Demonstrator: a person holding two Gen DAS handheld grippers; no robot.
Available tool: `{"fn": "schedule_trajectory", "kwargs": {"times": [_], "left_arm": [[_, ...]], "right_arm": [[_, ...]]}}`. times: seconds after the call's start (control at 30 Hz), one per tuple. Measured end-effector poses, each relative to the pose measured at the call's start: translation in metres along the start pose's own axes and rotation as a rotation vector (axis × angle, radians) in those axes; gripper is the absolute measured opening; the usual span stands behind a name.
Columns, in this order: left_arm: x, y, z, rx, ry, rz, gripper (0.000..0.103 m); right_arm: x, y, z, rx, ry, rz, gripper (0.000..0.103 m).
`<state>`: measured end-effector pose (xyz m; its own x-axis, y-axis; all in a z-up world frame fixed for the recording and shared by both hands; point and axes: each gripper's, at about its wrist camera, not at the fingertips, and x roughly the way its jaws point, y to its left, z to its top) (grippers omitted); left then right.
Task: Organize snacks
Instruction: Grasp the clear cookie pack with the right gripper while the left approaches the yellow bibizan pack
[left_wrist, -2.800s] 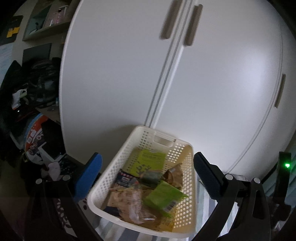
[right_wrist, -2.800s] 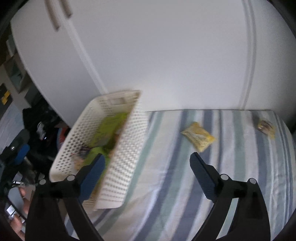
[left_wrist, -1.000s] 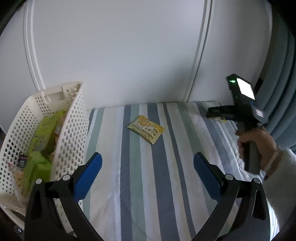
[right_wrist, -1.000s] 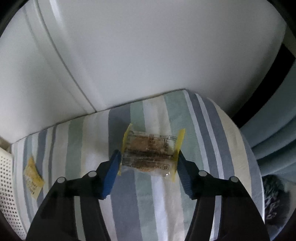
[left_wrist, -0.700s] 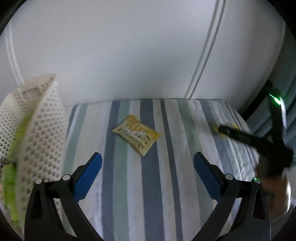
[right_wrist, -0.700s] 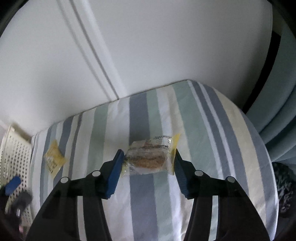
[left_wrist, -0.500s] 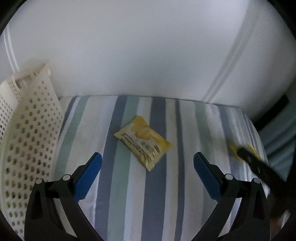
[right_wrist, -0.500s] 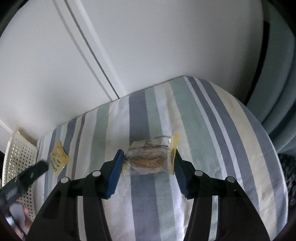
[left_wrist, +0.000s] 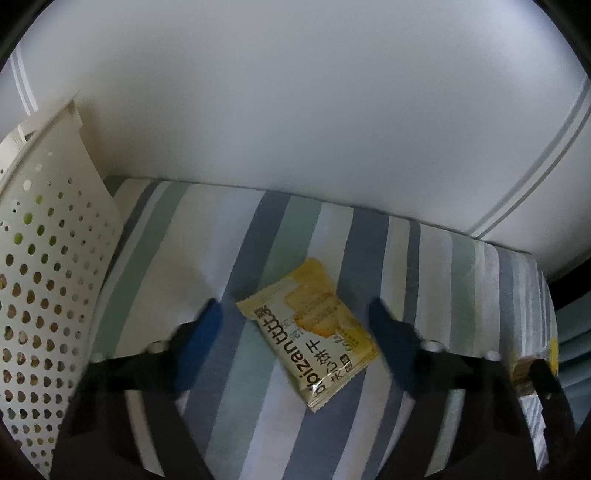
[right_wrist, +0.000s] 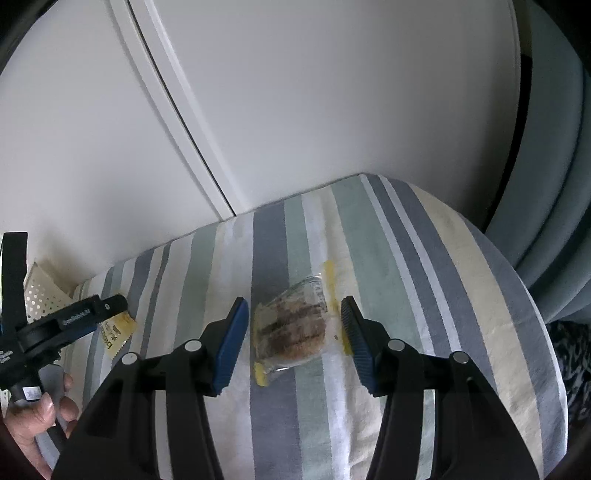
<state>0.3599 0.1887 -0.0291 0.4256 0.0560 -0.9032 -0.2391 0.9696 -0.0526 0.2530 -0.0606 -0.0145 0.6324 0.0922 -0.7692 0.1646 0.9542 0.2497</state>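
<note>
A yellow snack packet (left_wrist: 306, 332) lies flat on the striped bed cover (left_wrist: 236, 424). My left gripper (left_wrist: 295, 325) is open and low over it, one blue pad on each side. A clear packet with a brown biscuit and yellow ends (right_wrist: 291, 332) sits crumpled between the blue pads of my right gripper (right_wrist: 293, 332), which is shut on it against the cover. The right wrist view also shows the left gripper (right_wrist: 74, 317), the hand (right_wrist: 37, 417) holding it and the yellow packet (right_wrist: 118, 330). The white perforated basket (left_wrist: 48, 295) stands at the left end of the bed.
White cupboard doors (right_wrist: 295, 110) rise directly behind the bed. A blue-grey curtain (right_wrist: 546, 184) hangs past the bed's right edge. The basket holds green packets, glimpsed through its holes. Striped cover lies between the two packets.
My left gripper swung from the basket to the yellow packet, dropped over it and narrowed its jaws. My right gripper's jaws drew in on the clear packet, which has crumpled and turned.
</note>
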Motion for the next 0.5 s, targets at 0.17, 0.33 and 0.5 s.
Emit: {"fn": "schedule_trajectory", "kwargs": {"times": [0.17,0.33,0.5], "left_arm": [[-0.010,0.006,-0.008,-0.011,-0.013,-0.030,0.057],[-0.031,0.014,-0.014,-0.013,-0.047,-0.068,0.035],[-0.050,0.016,-0.018,-0.010,-0.052,-0.085,0.033]], "right_arm": [[0.000,-0.003,0.002,0.015,0.000,0.010,0.052],[0.003,-0.013,0.003,0.064,0.013,0.040,0.052],[0.006,-0.034,0.006,0.168,0.029,0.083,0.053]]}}
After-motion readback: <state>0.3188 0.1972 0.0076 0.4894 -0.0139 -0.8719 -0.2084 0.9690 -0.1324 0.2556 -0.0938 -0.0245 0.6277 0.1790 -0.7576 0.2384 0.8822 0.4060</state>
